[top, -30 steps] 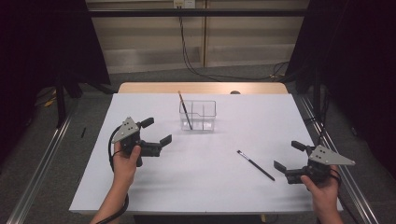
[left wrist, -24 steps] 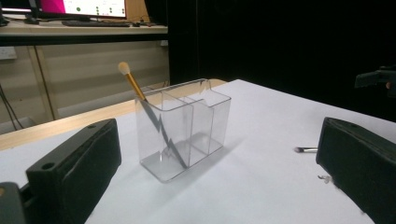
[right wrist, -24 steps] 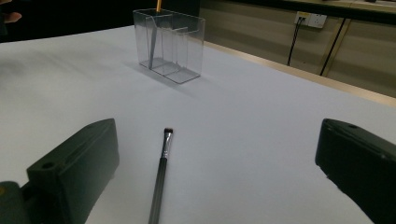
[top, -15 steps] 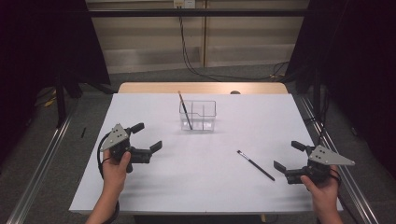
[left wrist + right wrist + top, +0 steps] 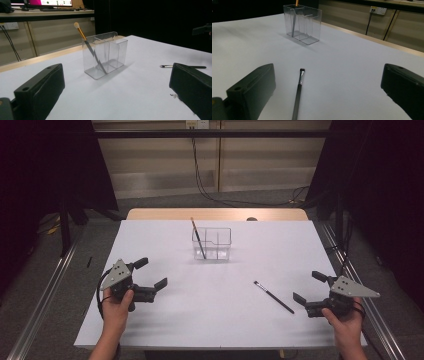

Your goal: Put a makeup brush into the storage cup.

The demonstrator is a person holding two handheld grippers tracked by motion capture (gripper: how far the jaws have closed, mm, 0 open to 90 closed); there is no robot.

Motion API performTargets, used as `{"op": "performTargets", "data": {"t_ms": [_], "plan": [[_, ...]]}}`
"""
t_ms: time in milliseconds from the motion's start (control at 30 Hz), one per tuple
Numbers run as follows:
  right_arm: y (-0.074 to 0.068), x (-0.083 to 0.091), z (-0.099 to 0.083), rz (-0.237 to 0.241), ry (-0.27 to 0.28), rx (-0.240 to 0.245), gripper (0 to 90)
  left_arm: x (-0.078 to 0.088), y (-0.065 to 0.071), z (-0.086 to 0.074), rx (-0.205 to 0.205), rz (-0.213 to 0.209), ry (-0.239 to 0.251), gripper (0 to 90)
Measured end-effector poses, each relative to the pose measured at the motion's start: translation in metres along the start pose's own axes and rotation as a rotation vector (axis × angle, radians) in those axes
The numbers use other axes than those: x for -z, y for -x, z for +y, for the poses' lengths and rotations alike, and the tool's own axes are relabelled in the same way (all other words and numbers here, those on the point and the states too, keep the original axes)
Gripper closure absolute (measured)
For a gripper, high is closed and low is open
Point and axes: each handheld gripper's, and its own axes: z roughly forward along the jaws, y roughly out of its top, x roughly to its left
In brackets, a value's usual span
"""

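Nearest the person, the right gripper (image 5: pixel 312 293) hovers at the table's (image 5: pixel 165 335) four o'clock corner, fingers spread wide and grasping nothing. Just beside it, toward nine o'clock, the black brush (image 5: pixel 273 297) lies flat on the white surface. At eight o'clock, the left gripper (image 5: pixel 150 274) also hangs released and empty. Farther off, at twelve o'clock, the clear organizer (image 5: pixel 213 243) holds a gold-handled brush (image 5: pixel 197 236) leaning in its left compartment.

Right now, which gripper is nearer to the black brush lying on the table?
Right. The right gripper sits just beside the black brush; the left gripper is far across.
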Motion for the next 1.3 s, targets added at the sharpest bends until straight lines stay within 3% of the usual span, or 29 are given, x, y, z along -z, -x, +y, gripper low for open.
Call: {"op": "performTargets", "data": {"t_ms": [367, 600, 867, 1033, 1300], "plan": [[0.0, -0.001, -0.001, 0.0, -0.003, -0.003, 0.0, 0.015, 0.002, -0.007, -0.023, 0.021, -0.013, 0.0], [-0.001, -0.004, -0.001, 0.004, -0.014, -0.003, 0.0, 0.022, 0.001, -0.011, -0.015, 0.029, 0.001, 0.0], [-0.002, -0.006, 0.0, 0.018, -0.005, -0.014, 0.0, 0.026, 0.002, -0.01, -0.014, 0.037, 0.009, 0.0], [-0.002, -0.005, 0.003, 0.023, 0.002, -0.046, 0.0, 0.024, 0.004, -0.01, -0.022, 0.032, 0.005, 0.0], [-0.003, -0.008, 0.009, 0.024, -0.006, -0.025, 0.0, 0.024, 0.003, -0.009, -0.021, 0.032, 0.01, 0.0]]}}
